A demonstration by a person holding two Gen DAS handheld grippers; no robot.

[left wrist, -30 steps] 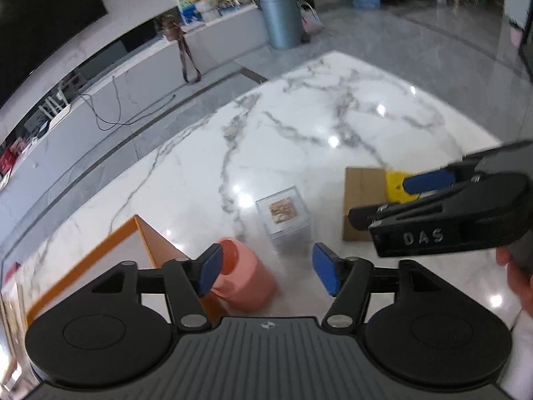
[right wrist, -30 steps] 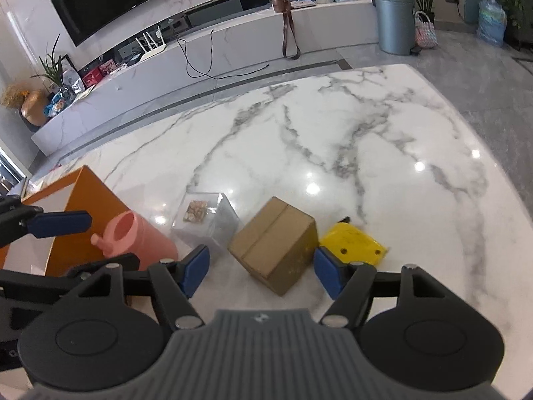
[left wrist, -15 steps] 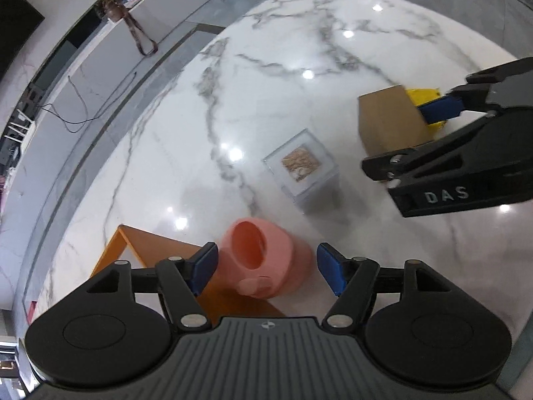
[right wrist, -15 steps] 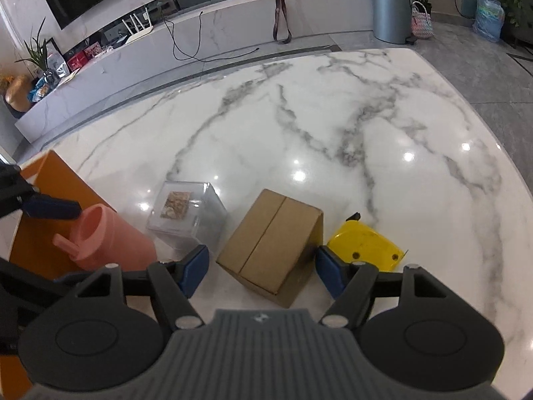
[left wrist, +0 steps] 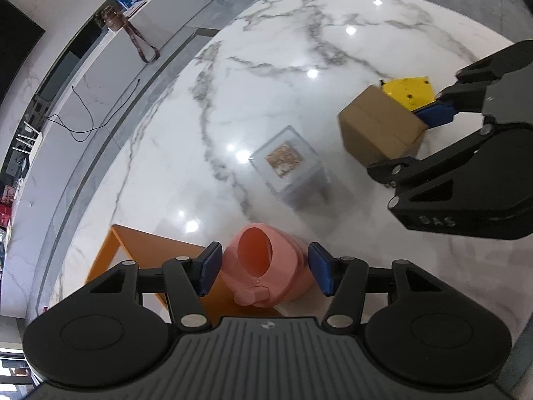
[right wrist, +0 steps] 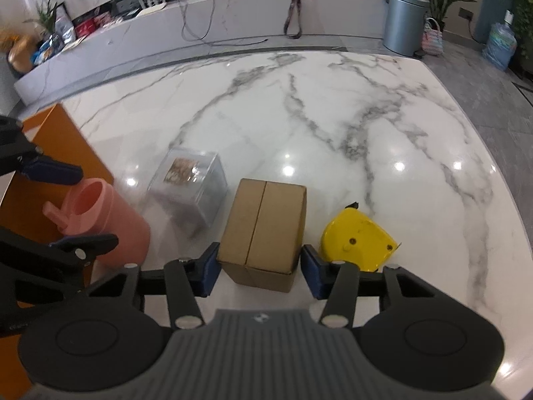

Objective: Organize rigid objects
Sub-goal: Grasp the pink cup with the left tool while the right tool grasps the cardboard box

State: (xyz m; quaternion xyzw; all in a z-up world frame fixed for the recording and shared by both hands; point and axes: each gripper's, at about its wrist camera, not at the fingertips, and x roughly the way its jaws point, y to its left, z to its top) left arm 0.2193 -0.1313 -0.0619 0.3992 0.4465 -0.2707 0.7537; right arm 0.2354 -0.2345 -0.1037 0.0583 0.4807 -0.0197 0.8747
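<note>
Left tool (left wrist: 263,271) is spread wide, blue pads either side of the pink cup (left wrist: 266,271) with gaps on both sides, so no grip. The cup lies tilted, mouth toward the camera, against the orange box (left wrist: 133,250).

Right tool (right wrist: 260,268) is also wide — pads flank the near end of the cardboard box (right wrist: 266,230). The left pad looks just at the box's edge and the right pad stands slightly off it; can't tell if either is actually touching.

Layout relative to the cardboard box, from the right wrist view:
- clear plastic cube (right wrist: 191,186) just to its left, slightly farther back, something brown inside
- yellow object (right wrist: 358,240) just to its right, apart from it
- pink cup farther left, beyond the cube
- orange box at the far left edge

All of it sits on the white marble surface (right wrist: 333,116) — its far half is bare.
</note>
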